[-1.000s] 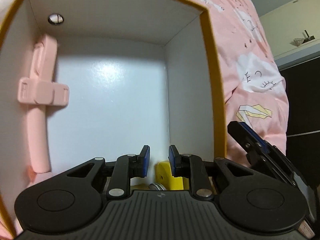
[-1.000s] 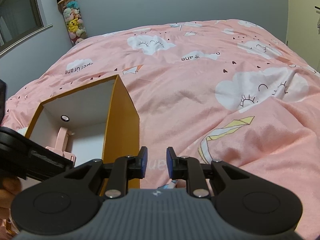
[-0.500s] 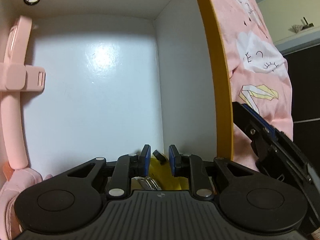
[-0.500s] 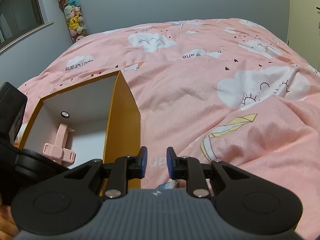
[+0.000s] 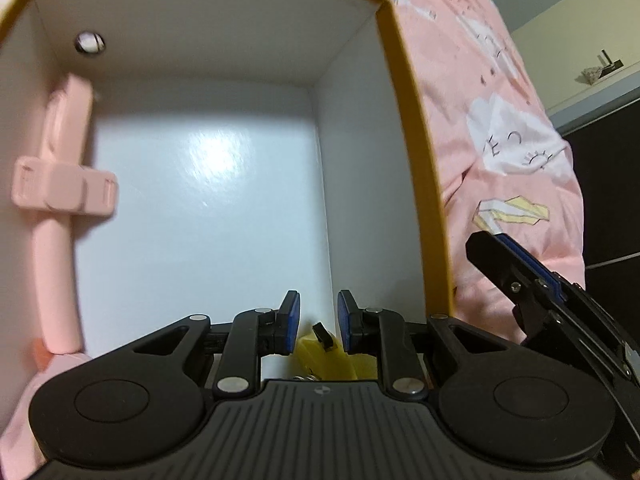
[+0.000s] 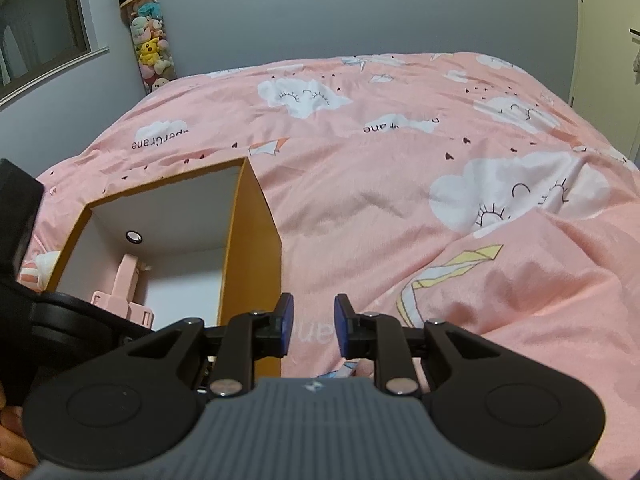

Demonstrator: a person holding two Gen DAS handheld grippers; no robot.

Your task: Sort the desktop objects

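An open box (image 5: 416, 160), orange outside and white inside, stands on a pink quilt. My left gripper (image 5: 319, 316) hangs over it, pointing steeply down, jaws narrowly apart with nothing between the tips. Under its fingers, in the box's near right corner, lies a yellow thing (image 5: 316, 356) with a black tab, partly hidden. A pink stick with a clamp (image 5: 60, 208) leans along the left wall. My right gripper (image 6: 314, 320) is over the quilt right of the box (image 6: 250, 248). Its jaws are opening and hold nothing.
The pink quilt (image 6: 400, 200) with cloud prints spreads far and right of the box. A metal stud (image 5: 90, 43) sits in the box's far wall. A tube of plush toys (image 6: 150, 40) stands in the room's corner. A hand (image 6: 8, 432) shows at bottom left.
The left gripper dipped deeper into the box half a second ago and has drawn back up. The yellow thing's black tab came into view. The right gripper's view has barely shifted.
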